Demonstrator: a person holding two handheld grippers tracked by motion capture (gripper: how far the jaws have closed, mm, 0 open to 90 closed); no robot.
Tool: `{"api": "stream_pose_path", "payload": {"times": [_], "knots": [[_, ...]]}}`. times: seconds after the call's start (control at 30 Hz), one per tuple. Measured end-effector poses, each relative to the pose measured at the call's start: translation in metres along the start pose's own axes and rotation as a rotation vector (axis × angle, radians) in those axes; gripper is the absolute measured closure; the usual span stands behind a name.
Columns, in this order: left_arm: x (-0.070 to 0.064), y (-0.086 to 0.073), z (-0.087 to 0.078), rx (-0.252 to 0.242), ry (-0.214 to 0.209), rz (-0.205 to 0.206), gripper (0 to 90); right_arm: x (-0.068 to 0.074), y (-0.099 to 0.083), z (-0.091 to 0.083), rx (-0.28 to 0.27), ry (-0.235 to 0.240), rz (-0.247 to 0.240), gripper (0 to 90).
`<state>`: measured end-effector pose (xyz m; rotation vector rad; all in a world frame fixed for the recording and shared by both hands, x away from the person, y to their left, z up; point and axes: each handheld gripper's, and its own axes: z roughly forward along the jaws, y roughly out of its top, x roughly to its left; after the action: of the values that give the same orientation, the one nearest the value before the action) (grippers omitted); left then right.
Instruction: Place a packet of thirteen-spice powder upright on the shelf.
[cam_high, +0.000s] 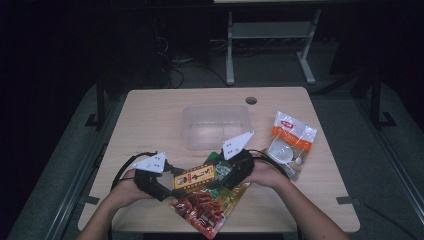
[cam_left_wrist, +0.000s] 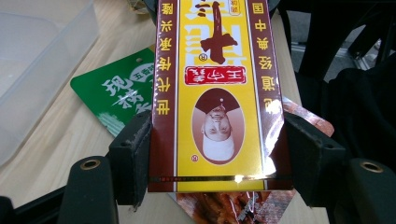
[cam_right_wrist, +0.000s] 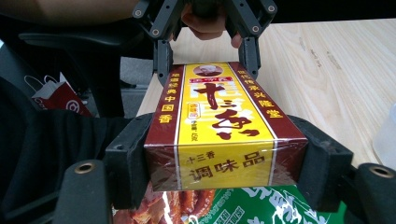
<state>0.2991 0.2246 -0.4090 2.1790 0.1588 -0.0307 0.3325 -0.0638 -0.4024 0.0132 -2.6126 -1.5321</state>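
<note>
The yellow and brown box (cam_high: 195, 177) is held in the air between both grippers, just in front of the clear plastic container (cam_high: 216, 126). The left gripper (cam_high: 159, 186) is clamped on one end of the box, and the right gripper (cam_high: 223, 176) is clamped on the other end. Under the box lies a green and red snack bag (cam_high: 212, 205) on the table (cam_high: 150, 115). To the right of the container lies a white and orange packet (cam_high: 291, 141).

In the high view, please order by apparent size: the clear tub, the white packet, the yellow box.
1. Clear tub, the largest.
2. White packet.
3. Yellow box, partly hidden by the claws, so its place after the packet is unsure.
</note>
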Motion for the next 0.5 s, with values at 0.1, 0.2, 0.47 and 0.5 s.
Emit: {"api": "stream_pose_path", "payload": {"times": [0.1,0.2,0.47,0.5], "knots": [[0.0011,-0.0008,0.0003,-0.010,-0.016,-0.007,31.9,0.0016,0.0012,-0.0009,-0.003,-0.002,-0.005,31.0],[0.0022,-0.0019,0.0015,-0.013,-0.026,-0.012,31.7,0.0023,0.0018,-0.0015,0.002,0.001,0.002,31.5],[0.0032,-0.0046,0.0018,0.008,0.017,-0.043,22.3,0.0030,0.0022,-0.0034,0.030,-0.032,0.024,31.9],[0.0033,-0.0054,-0.0004,0.005,0.030,-0.045,20.7,0.0021,0.0016,-0.0046,0.030,-0.037,0.026,32.0]]}}
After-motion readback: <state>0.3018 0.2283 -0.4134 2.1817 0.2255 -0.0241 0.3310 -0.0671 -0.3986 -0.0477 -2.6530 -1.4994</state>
